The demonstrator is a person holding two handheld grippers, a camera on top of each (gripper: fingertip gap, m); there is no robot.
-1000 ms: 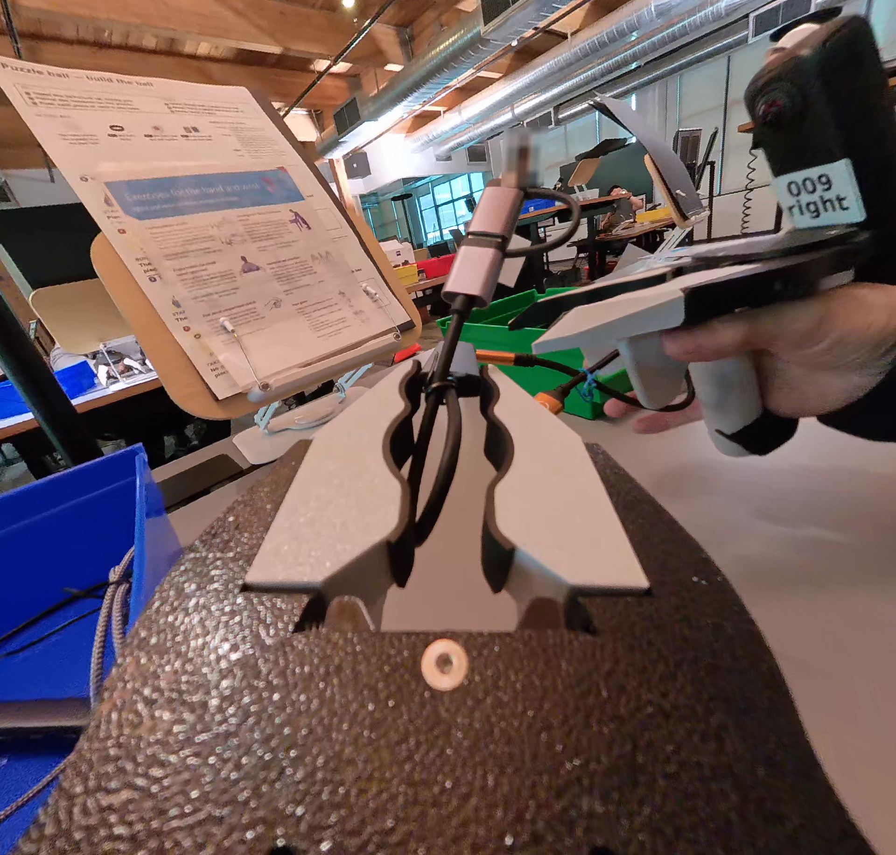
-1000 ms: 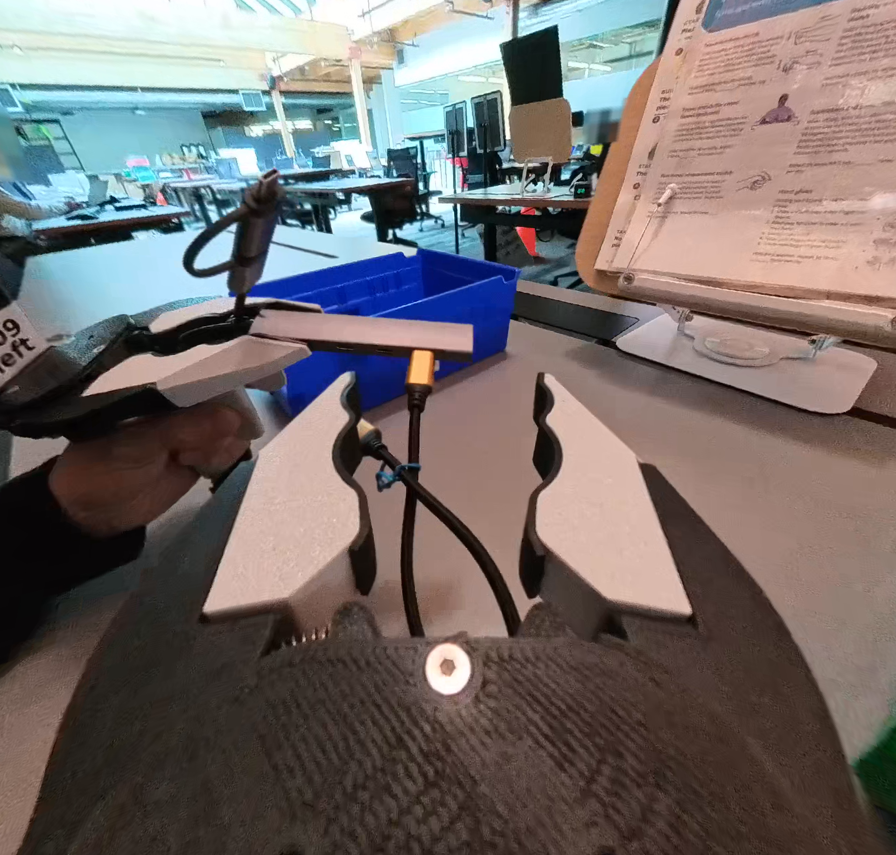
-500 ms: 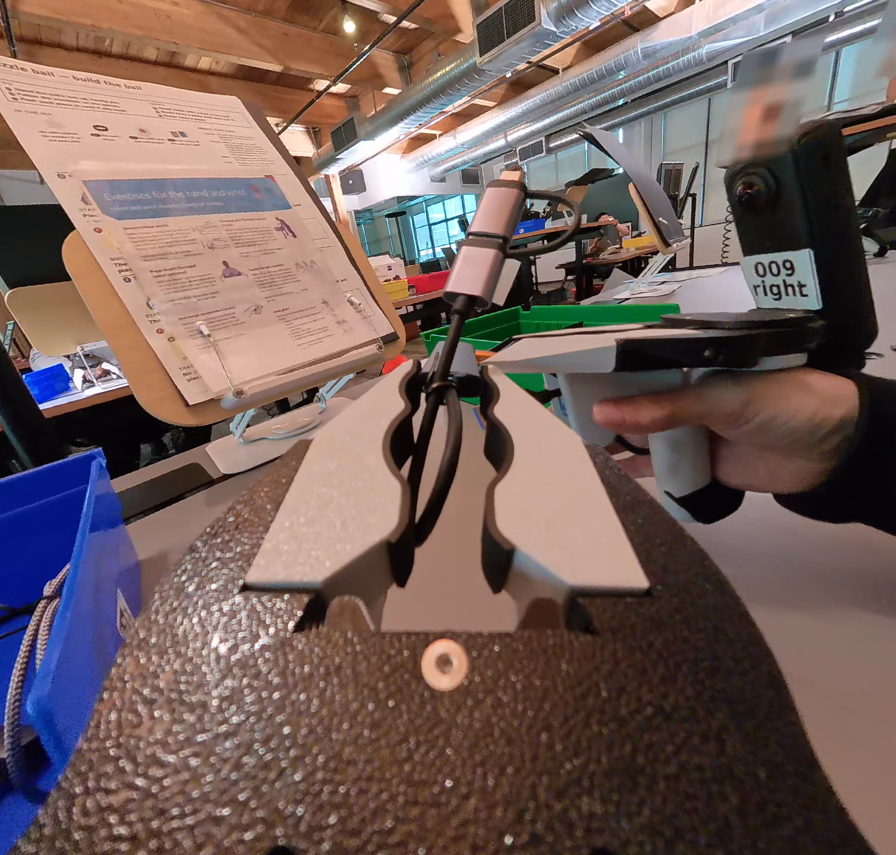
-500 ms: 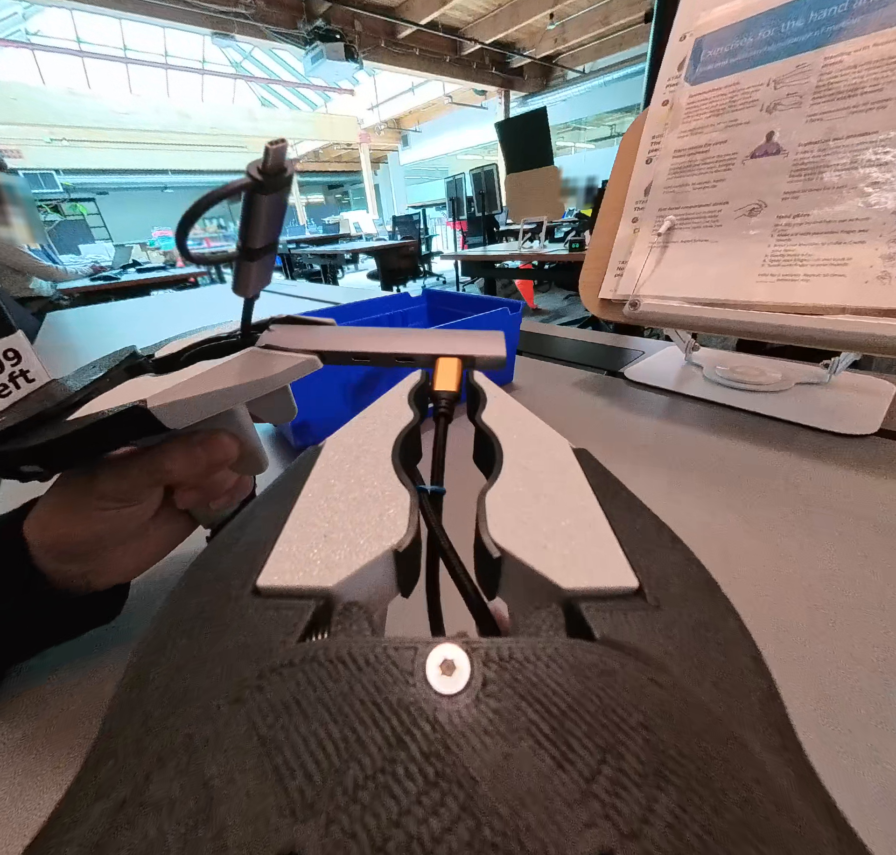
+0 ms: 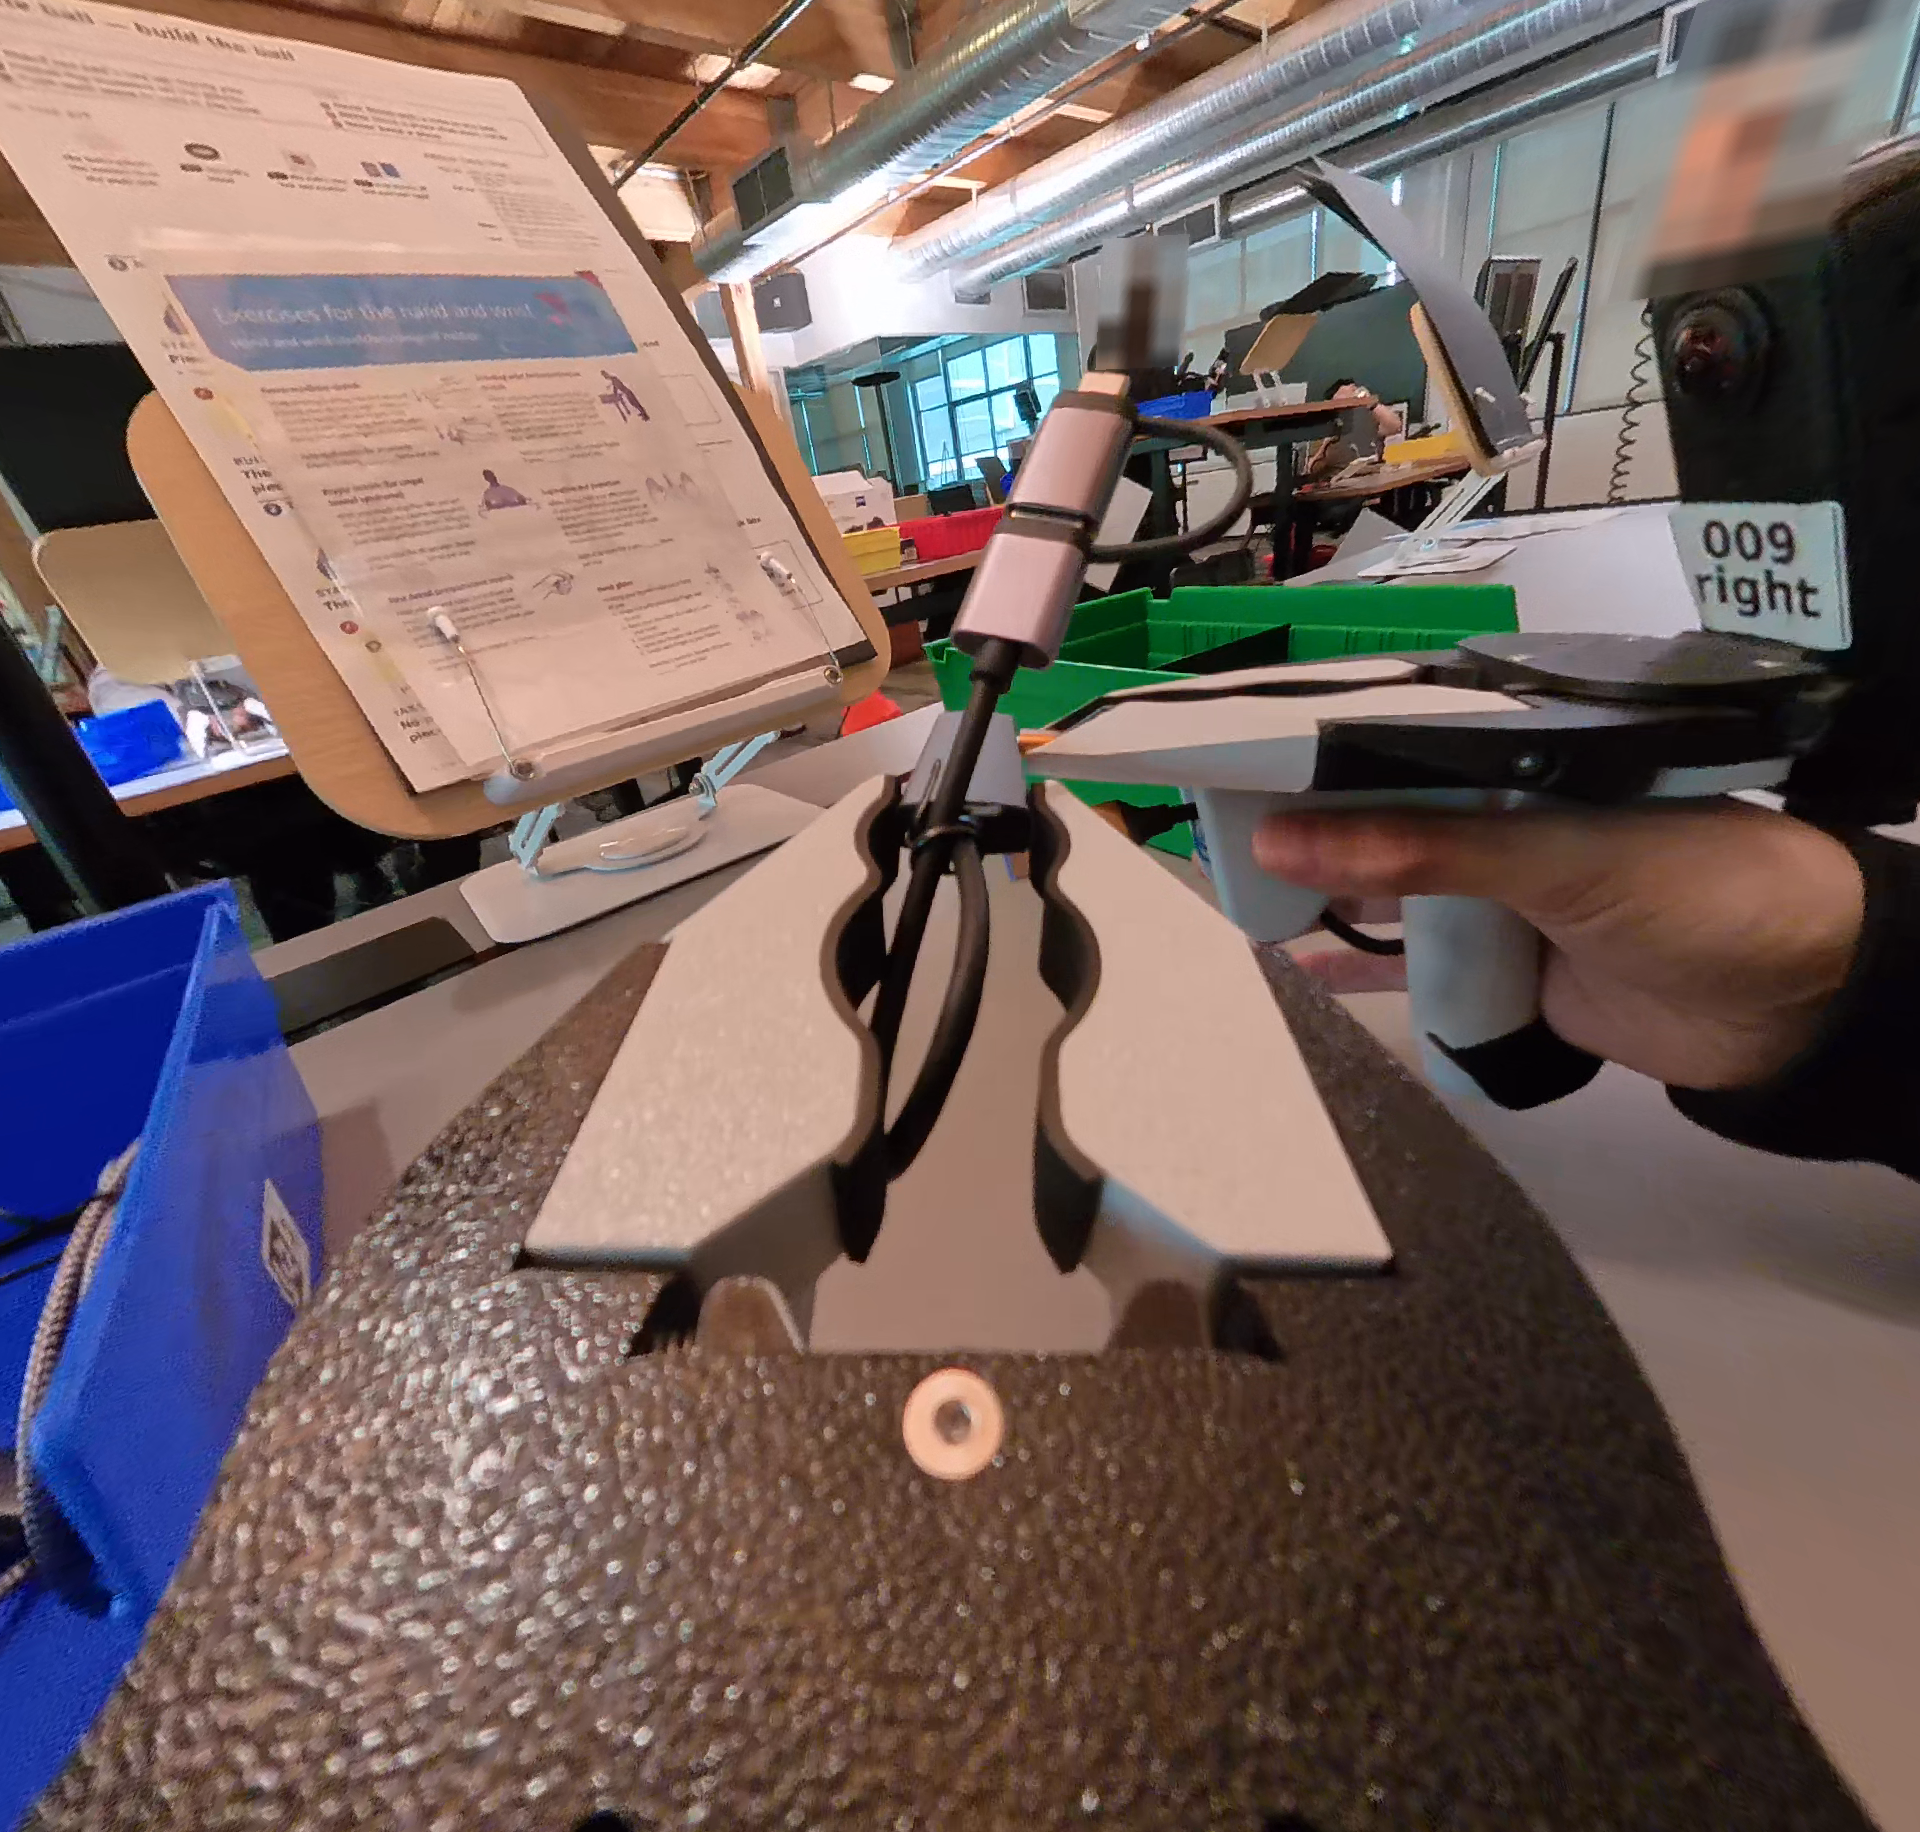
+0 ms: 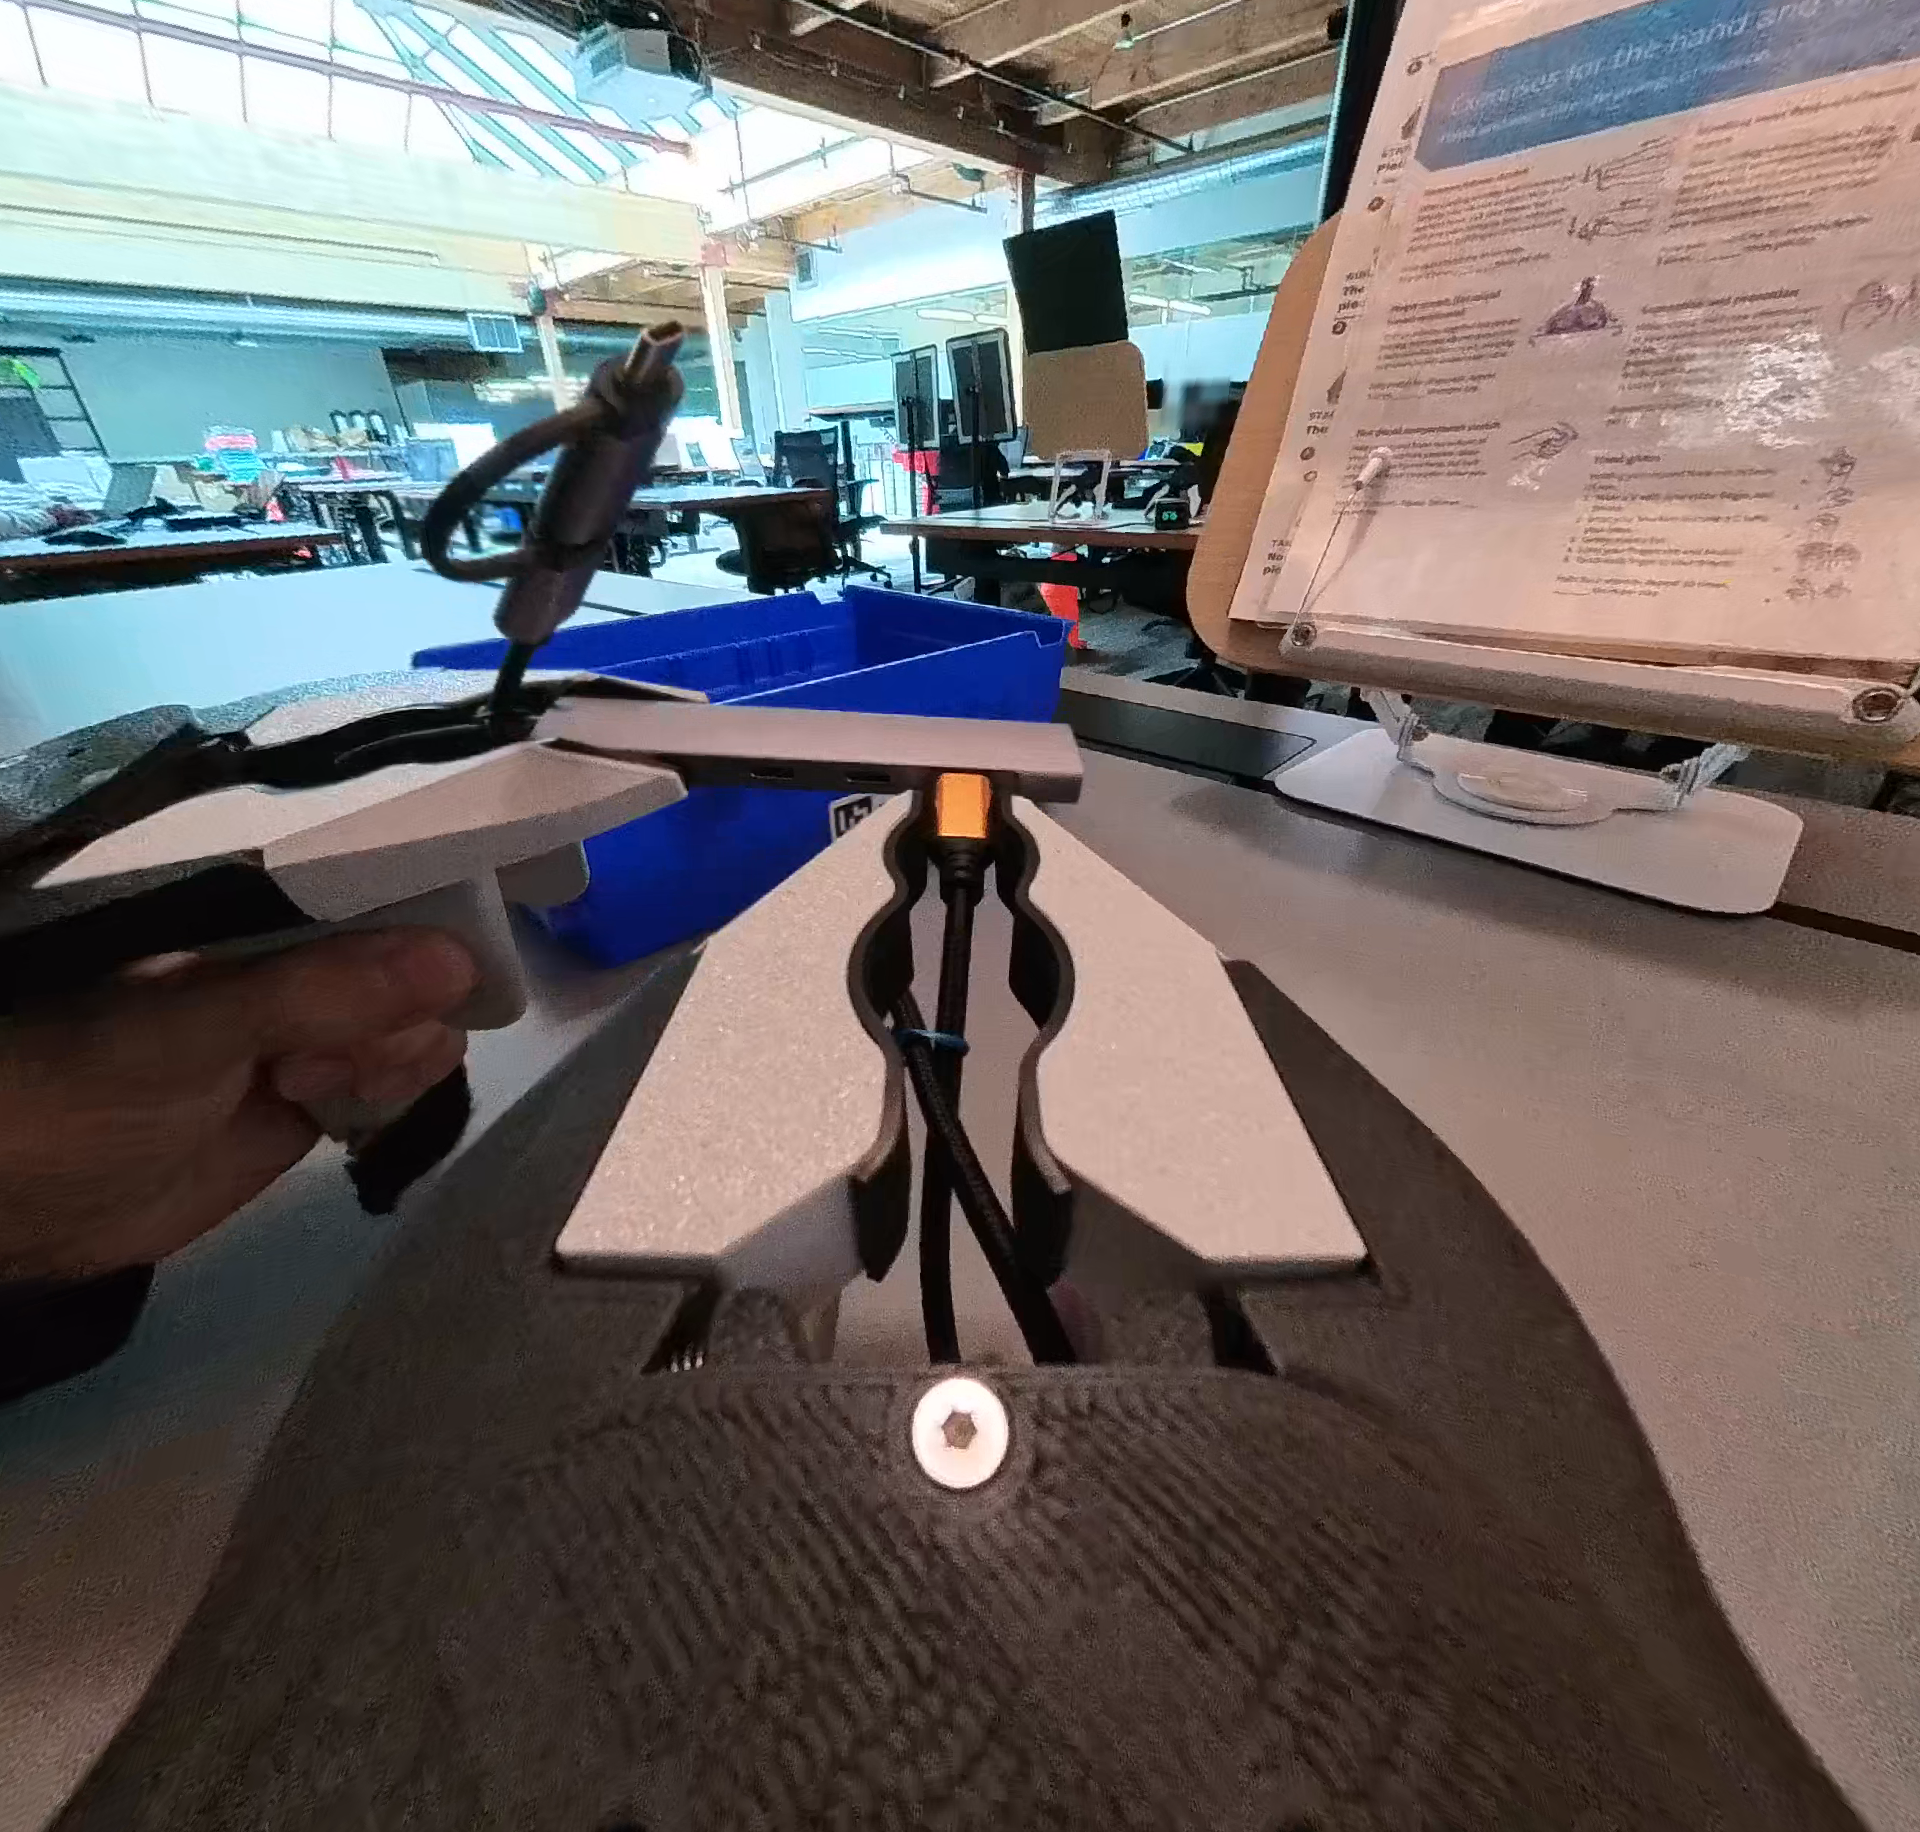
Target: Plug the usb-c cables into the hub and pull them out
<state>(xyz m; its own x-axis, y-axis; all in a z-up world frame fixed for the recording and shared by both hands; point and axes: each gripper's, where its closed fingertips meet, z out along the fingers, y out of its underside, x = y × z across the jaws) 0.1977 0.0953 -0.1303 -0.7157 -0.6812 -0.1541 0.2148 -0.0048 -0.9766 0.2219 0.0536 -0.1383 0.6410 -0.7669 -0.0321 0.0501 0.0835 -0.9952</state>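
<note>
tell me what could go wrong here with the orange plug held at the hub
The left gripper pinches only one end of the hub, so force from the right gripper could lever it loose. The orange plug may go askew and jam. The hub's dangling grey connector could snag.

Left hand-held gripper clamped around grey hub

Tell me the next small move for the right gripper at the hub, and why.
Probably pull the right gripper straight back, away from the hub. Its jaws are shut on the orange plug, which sits seated in the hub's edge port, and the left gripper holds the hub steady. A straight pull should free the plug without bending it.
</note>
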